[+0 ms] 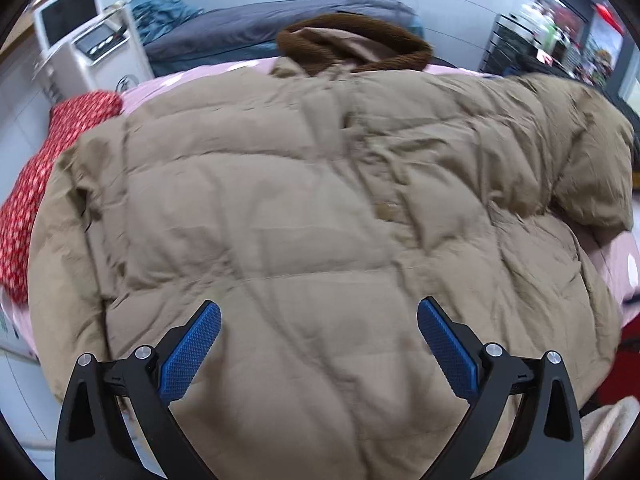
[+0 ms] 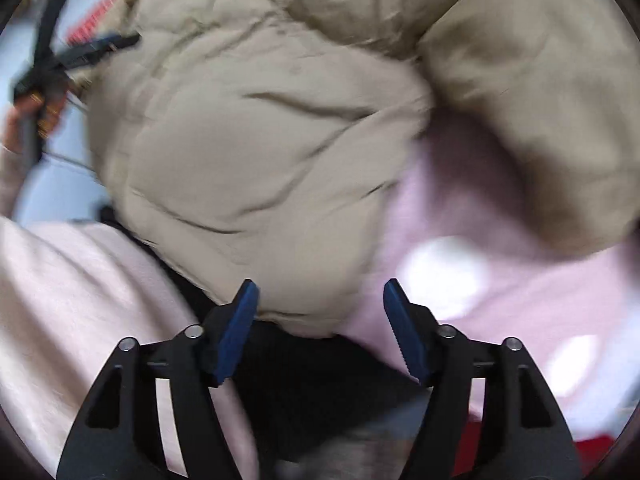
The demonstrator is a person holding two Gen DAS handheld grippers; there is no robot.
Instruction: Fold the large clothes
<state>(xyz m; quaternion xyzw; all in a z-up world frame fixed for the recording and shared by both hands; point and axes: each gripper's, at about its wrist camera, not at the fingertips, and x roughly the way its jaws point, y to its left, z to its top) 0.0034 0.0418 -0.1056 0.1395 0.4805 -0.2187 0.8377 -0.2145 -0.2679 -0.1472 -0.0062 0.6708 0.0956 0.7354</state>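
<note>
Bedroom bkgd: white appliance [image 1: 86, 54] at 10 o'clock, grey duvet [image 1: 256, 26] at 12. Pink bed sheet [image 1: 160, 84] carries red patterned cloth [image 1: 48, 168] at 9 o'clock, w/ tan puffer jacket [image 1: 304, 208] spread flat across centre, brown collar [image 1: 352, 42] at 12. Left gripper [image 1: 319, 340] hovers over hem at 6, jaws apart, empty. Right gripper [image 2: 320, 328], jaws apart, empty, sits near jacket's rounded edge; sleeve [image 2: 540, 92] curls at 2 o'clock.

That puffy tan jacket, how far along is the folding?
Barely begun. The tan puffer jacket lies spread on the pink sheet, with one sleeve bunched at its side. The left gripper and right gripper are open, holding nothing. All folds remain.
</note>
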